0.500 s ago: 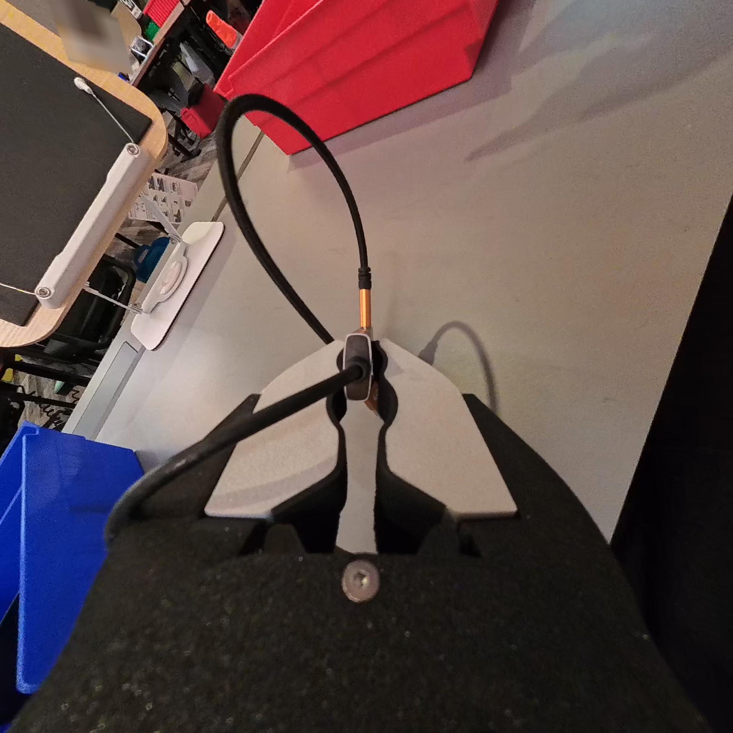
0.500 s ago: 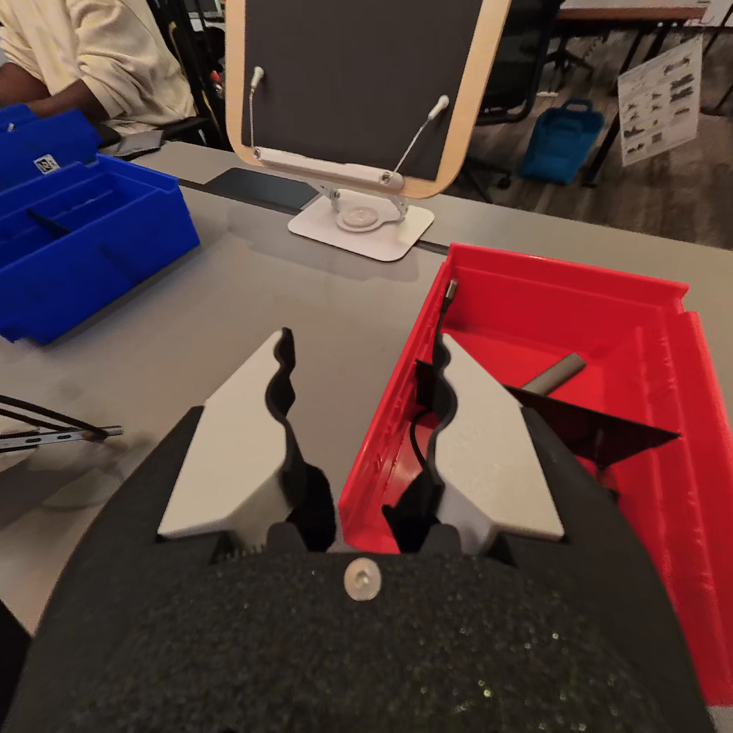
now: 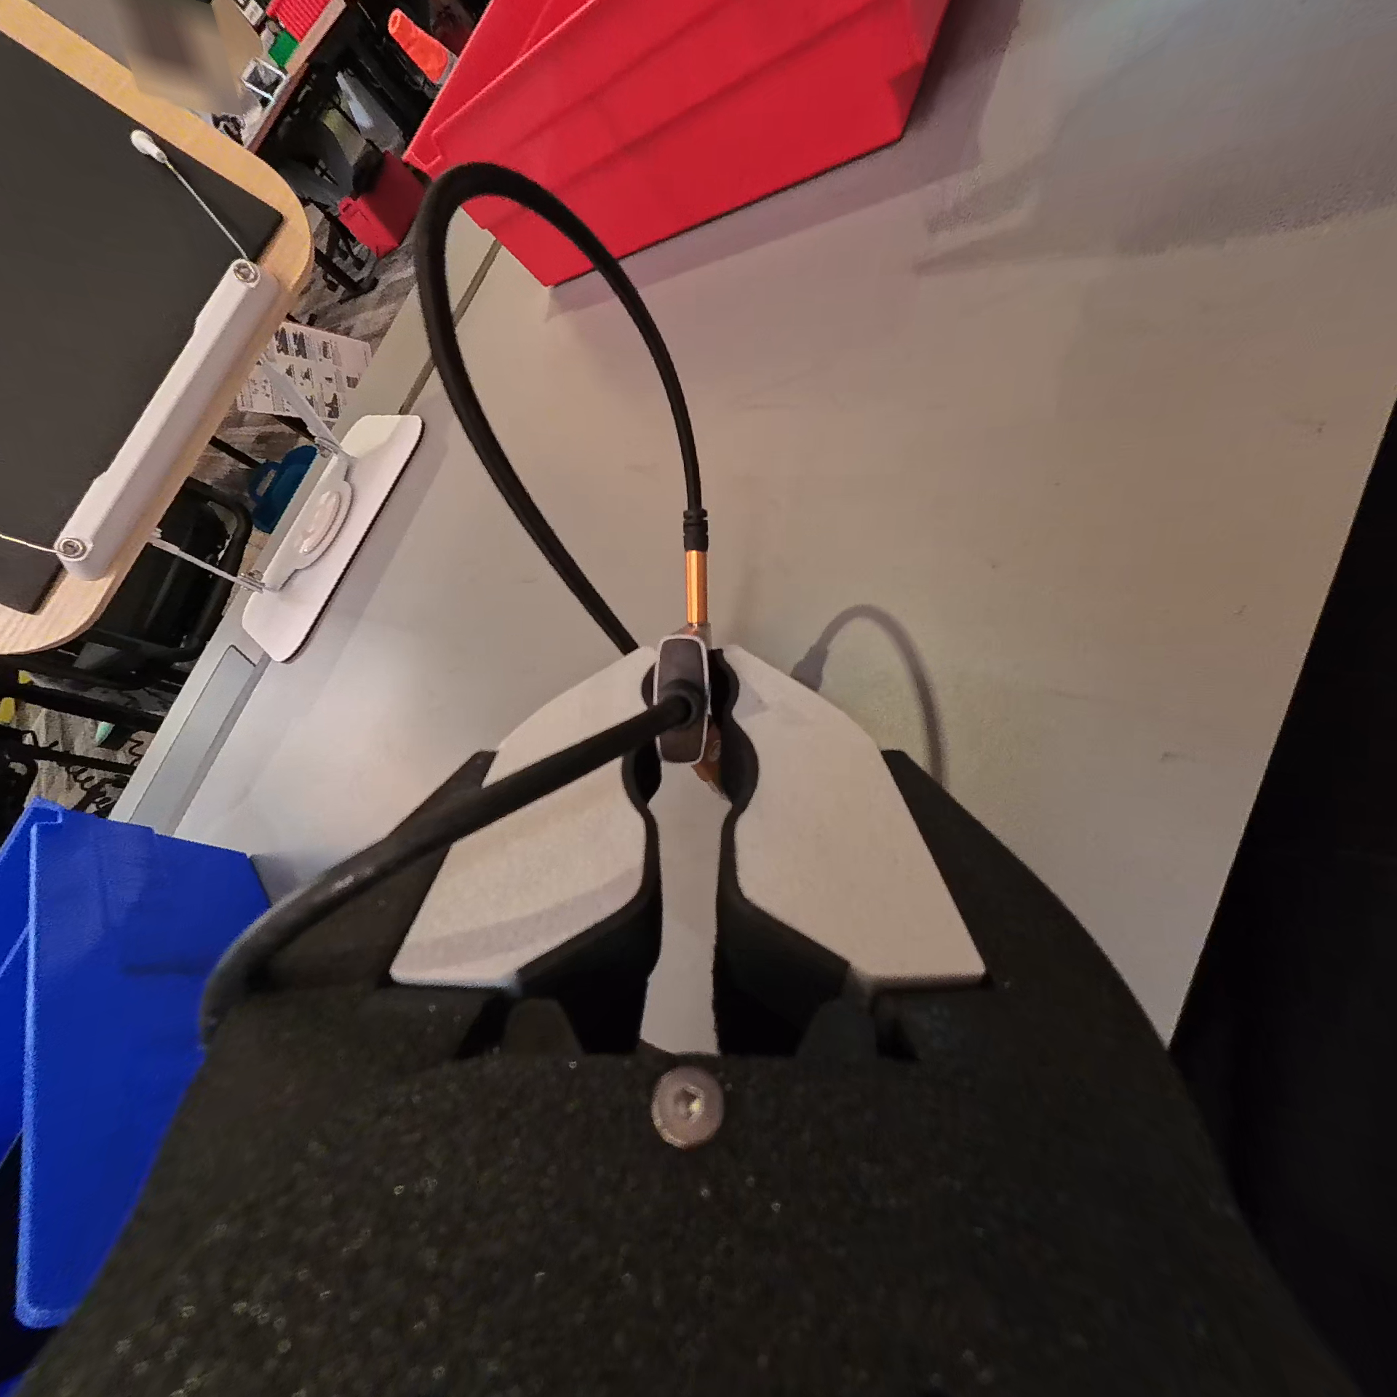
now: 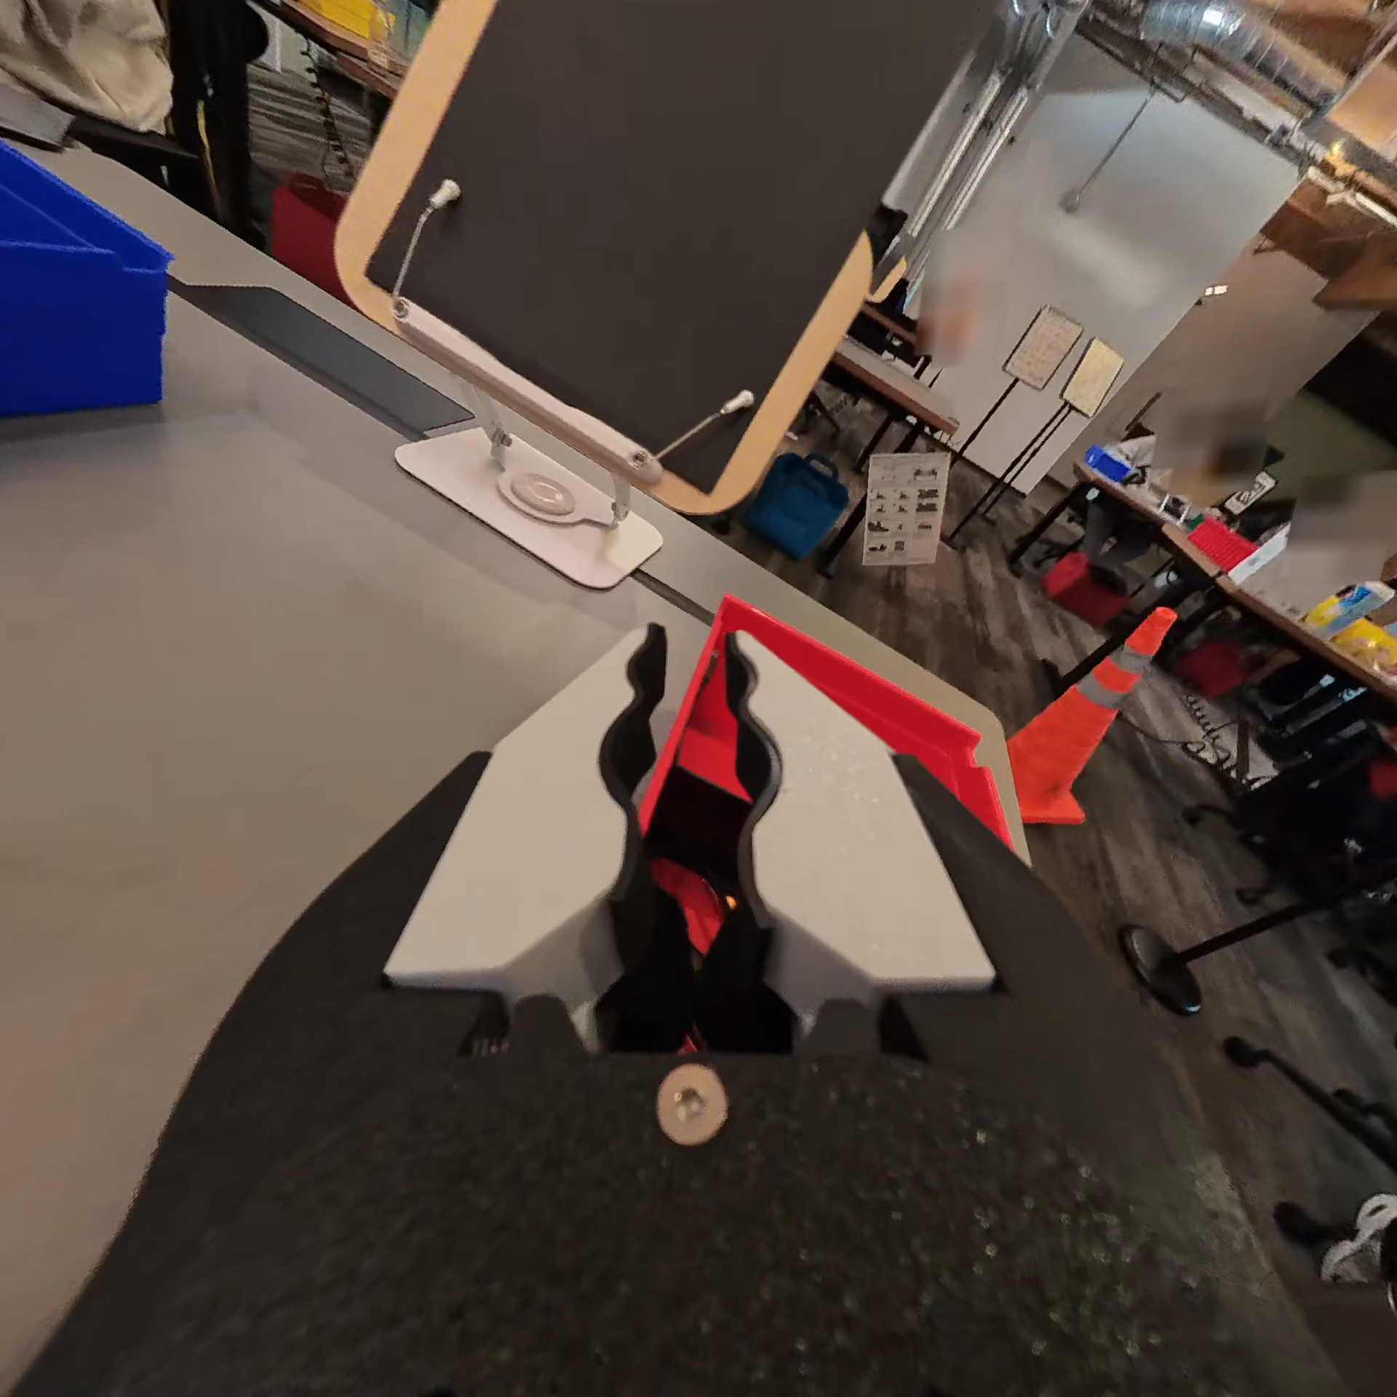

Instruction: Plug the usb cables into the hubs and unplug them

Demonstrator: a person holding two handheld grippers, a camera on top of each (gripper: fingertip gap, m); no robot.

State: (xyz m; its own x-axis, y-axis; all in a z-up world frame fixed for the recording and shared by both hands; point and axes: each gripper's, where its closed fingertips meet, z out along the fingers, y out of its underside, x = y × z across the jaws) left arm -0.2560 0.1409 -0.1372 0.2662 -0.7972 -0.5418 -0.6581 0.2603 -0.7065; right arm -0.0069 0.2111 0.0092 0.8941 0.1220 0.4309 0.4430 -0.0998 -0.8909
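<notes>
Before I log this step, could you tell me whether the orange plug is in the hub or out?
In: the orange plug enters the hub held in the shut left gripper.

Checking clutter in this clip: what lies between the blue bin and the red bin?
In the right wrist view, only bare grey table separates the blue bin from the red bin.
</notes>
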